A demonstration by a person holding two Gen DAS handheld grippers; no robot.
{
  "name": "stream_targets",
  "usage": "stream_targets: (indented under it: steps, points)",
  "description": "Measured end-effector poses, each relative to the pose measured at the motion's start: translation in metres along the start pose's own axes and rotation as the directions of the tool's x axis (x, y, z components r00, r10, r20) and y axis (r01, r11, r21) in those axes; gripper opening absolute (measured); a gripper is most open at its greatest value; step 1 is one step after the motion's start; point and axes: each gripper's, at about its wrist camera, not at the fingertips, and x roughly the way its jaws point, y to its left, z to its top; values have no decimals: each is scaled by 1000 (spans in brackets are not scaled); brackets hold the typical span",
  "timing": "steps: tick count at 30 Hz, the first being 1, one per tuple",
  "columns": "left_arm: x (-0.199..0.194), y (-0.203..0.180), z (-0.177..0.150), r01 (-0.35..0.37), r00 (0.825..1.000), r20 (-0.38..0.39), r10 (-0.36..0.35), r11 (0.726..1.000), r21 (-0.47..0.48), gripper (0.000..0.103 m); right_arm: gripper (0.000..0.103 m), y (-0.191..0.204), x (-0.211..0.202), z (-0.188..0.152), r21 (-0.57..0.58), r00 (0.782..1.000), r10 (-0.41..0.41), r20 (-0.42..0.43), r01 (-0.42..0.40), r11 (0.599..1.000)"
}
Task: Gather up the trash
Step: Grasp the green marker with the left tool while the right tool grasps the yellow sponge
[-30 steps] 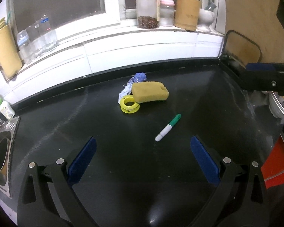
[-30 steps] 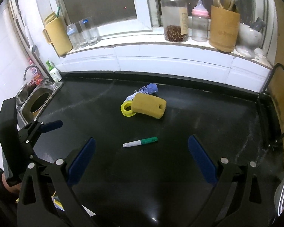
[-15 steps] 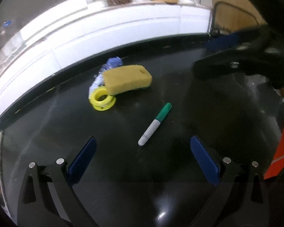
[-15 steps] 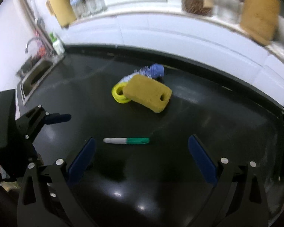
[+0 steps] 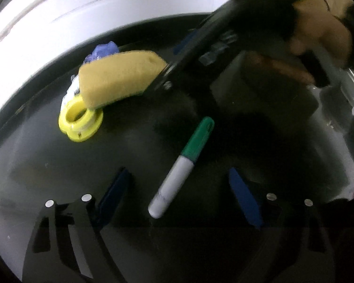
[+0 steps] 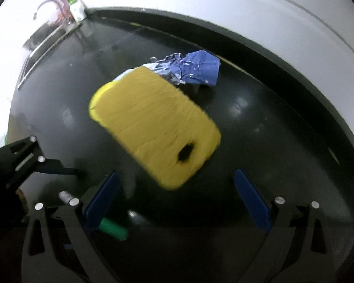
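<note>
Two tongs: I have both over the black counter (image 6: 283,122), each lined up on a different piece.
Left gripper (image 5: 177,195): released; its jaws have just been narrowing with the marker (image 5: 181,167) lying loose between them, because a slim barrel needs less gap.
Yellow ring (image 5: 80,120): ahead-left of the left tongs, tucked under the sponge (image 6: 155,129).
Right gripper (image 6: 177,202): released, empty, sponge just ahead.
Blue wrapper (image 6: 195,68): beyond the sponge.
</note>
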Motion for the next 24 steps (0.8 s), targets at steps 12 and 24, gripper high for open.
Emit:
stream_targets:
  steps: [12, 24]
  points:
    - [4, 13, 19, -40, 999, 7, 41, 997, -71, 13, 47, -1, 7, 33, -152, 996, 82, 19, -78, 985]
    - [-18, 18, 20, -86, 996, -10, 85, 987, -137, 13, 41, 9, -43, 17, -53, 995, 44, 88, -40, 998]
